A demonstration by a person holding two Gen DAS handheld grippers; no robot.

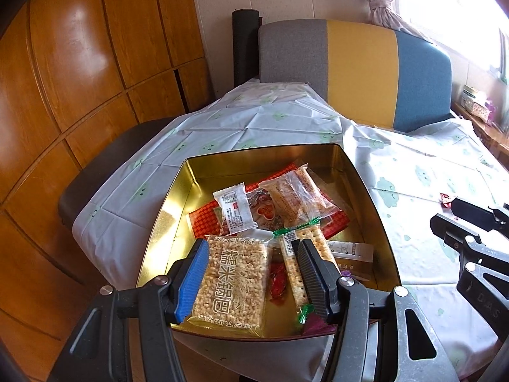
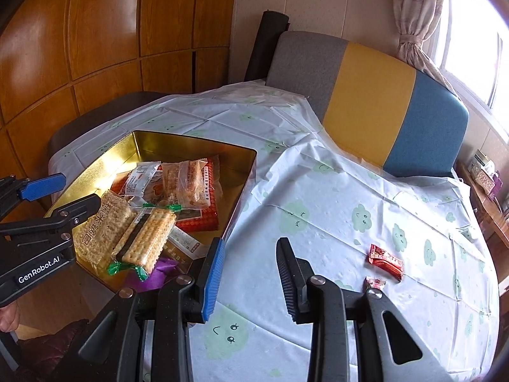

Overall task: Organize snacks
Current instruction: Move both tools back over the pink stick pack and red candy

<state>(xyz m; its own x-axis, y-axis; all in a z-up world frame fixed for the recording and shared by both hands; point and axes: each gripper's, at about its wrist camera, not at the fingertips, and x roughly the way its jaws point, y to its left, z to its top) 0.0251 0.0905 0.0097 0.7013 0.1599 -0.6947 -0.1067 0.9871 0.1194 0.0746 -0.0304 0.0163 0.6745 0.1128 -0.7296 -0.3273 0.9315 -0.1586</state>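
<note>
Across most of both views spreads the desk [image 2: 318,191], draped in a pale cloth printed with green clouds, with a grey, yellow and blue chair back [image 2: 366,102] behind it at upper right and wood panelling [image 1: 79,79] filling the left.

At the lower middle of the left wrist view sits a gold tin [image 1: 353,165], open, its floor covered with wrapped snacks. Largest among them is a puffed rice bar [image 1: 230,278] near the tin's front edge; just right of it lies a cracker pack [image 1: 313,243] tied with green twists, and farther back a clear-wrapped pastry [image 1: 294,197] rests on a red packet.

The left gripper [image 1: 246,280] hovers over the tin's near side, its fingers spread wide with the rice bar seen between them, though I cannot tell that they touch it.

The right gripper [image 2: 249,281] hangs above bare cloth at the bottom middle of its own view, fingers apart and holding nothing.

Smallest, at that view's lower right, a red candy [image 2: 386,259] and a smaller wrapped candy [image 2: 375,283] lie on the cloth, well apart from the tin.
</note>
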